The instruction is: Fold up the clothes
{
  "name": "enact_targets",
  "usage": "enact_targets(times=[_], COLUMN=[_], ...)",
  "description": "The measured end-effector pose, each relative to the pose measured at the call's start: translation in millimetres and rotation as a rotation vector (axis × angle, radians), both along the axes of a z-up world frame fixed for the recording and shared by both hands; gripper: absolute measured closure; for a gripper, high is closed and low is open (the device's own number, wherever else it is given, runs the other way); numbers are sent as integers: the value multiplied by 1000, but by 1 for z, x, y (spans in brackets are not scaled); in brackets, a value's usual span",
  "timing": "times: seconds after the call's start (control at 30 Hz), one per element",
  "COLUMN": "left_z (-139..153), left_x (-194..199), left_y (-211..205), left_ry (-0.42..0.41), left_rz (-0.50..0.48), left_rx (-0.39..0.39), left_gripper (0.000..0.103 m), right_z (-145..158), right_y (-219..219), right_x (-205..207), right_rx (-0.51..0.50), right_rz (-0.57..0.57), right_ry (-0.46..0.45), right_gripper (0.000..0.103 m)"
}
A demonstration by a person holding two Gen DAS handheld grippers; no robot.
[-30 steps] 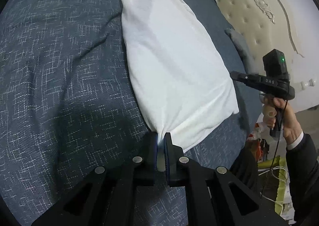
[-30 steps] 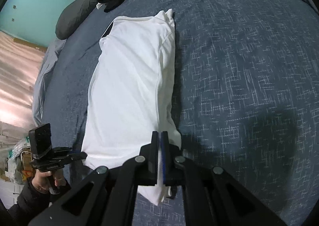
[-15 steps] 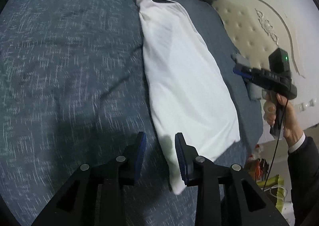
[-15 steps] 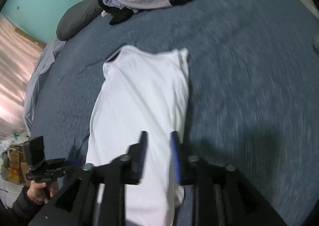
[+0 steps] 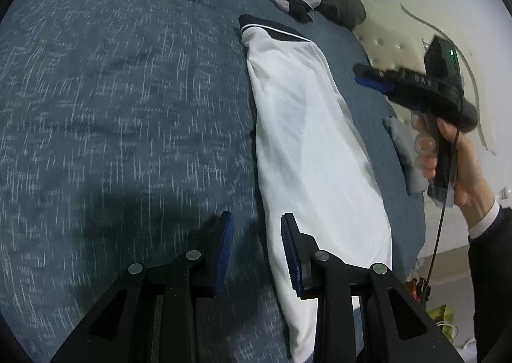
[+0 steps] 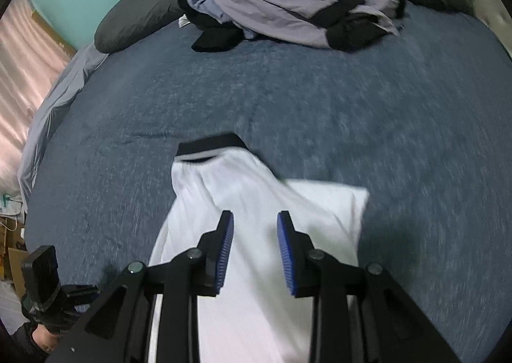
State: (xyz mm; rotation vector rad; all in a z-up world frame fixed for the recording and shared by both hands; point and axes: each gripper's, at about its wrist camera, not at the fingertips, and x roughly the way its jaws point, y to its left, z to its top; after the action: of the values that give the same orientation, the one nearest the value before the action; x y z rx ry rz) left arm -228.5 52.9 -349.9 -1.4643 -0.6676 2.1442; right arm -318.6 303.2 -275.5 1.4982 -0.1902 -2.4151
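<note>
The white folded shirt with a black collar (image 5: 307,145) lies as a long strip on the dark blue patterned bed cover (image 5: 128,107). The left gripper (image 5: 257,254) and the right gripper (image 6: 254,251) stand released, holding nothing, above the shirt's ends.

open blue bedspread (image 5: 112,107) fills left of left wrist frame: free passage. white folded garment (image 5: 304,139) lies centre-right. heap of clothes (image 6: 288,1) and dark pillow (image 6: 137,20) block the top of right wrist frame.
</note>
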Motion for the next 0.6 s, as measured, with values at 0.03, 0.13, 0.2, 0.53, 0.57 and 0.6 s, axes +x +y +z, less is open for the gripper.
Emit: enact_targets(times=[0.03,0.13,0.2,0.53,0.57,0.6], left_z=[-2,-6,-8,-11,-12,-12], left_x=[-1,-1,2,17,18,18], left_y=[-4,-11,-15,-3,-2,-1], left_ry=[1,-7,-10,-9,-11,-13], left_rz=[2,26,42,0,-1,-2], left_rx=[-4,-17,-27,-28,-25,-23], left_gripper=[69,68,65,62,62,62], right_z=[1,2,1,-24,-27,-30], right_y=[-6,-28,-43,-125,-130,-134], right_x=[-7,-20,-26,-55,-57,-59], right_rx=[5,23,33,162,178,194], right_rz=[13,55,82,217,223,229], right_ry=[2,6,6,-49,-56,-63], right_gripper=[75,75,75,71,71,71])
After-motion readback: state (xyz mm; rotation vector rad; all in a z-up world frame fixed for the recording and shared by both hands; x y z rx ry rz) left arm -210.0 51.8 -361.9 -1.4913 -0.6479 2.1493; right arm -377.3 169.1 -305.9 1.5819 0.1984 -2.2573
